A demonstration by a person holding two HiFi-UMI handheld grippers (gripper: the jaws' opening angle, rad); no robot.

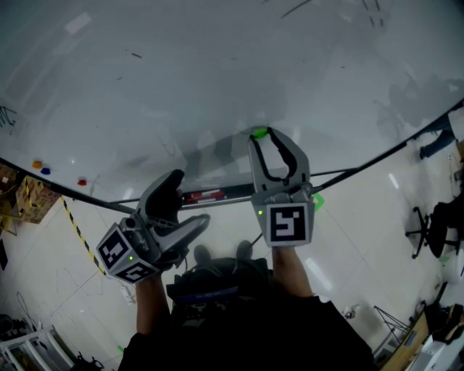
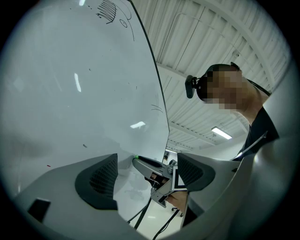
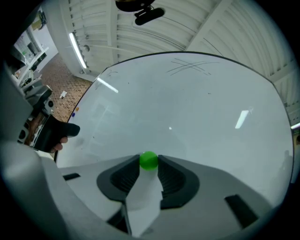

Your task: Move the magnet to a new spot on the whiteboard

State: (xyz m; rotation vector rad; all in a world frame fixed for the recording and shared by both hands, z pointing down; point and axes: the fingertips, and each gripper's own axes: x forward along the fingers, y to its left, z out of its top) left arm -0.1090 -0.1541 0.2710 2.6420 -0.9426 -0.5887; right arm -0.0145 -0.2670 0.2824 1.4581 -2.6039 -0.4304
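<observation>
- Nearest the lens is the person's dark-clad body [image 1: 239, 319], with both forearms reaching out toward the whiteboard.
- Largest by far is the whiteboard [image 1: 217, 80], a glossy pale sheet that fills the upper part of the head view. It carries a few faint pen strokes [image 1: 370, 11] near its far edge.
- Below the whiteboard's dark lower edge lies a pale floor [image 1: 362, 239]. A strip of yellow-and-black tape [image 1: 78, 230] runs off to the left of the board, and an office chair [image 1: 428, 224] stands to its right.
- Left gripper [image 1: 190, 201]: it is held low, beside the whiteboard's lower edge and left of the other tool. Its jaws stand well apart and grip nothing; in its own view [image 2: 145, 173] only the board and the other gripper show through the gap.
- Right gripper [image 1: 267, 136]: it is held against the whiteboard's face, above the lower edge. Its jaws are clamped on the magnet, one tip pressing each side of it [image 3: 149, 167].
- A ledge [image 1: 217, 194] along the whiteboard's lower edge holds something red and dark between the two grippers; I cannot tell what.
- Magnet [image 3: 149, 160]: it is small, round and bright green, and sits at the very tips of the right jaws [image 1: 259, 132], right at the whiteboard's face. I cannot tell whether it touches the board.
- Three small coloured dots, orange [image 1: 36, 164], blue [image 1: 46, 171] and red [image 1: 82, 182], sit low on the whiteboard's left side.
</observation>
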